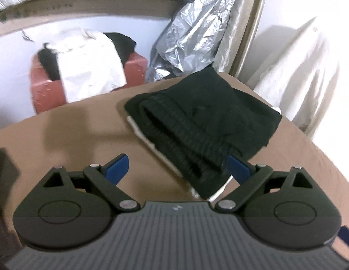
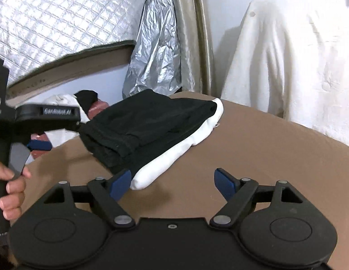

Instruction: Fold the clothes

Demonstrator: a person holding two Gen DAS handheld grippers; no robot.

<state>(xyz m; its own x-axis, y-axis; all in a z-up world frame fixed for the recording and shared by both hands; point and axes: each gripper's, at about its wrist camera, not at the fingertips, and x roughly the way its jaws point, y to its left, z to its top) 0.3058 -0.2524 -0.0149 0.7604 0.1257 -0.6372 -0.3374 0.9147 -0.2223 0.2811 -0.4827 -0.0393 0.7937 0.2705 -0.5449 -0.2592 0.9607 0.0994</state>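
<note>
Both tongs (image 1: 176, 168) (image 2: 174, 180) gape before folded black shorts (image 1: 203, 121), lying diagonally

The black garment (image 1: 203, 121) covers most of the white one (image 2: 174, 155) beneath it and hides the left gripper's (image 1: 177, 167) right fingertip.
</note>
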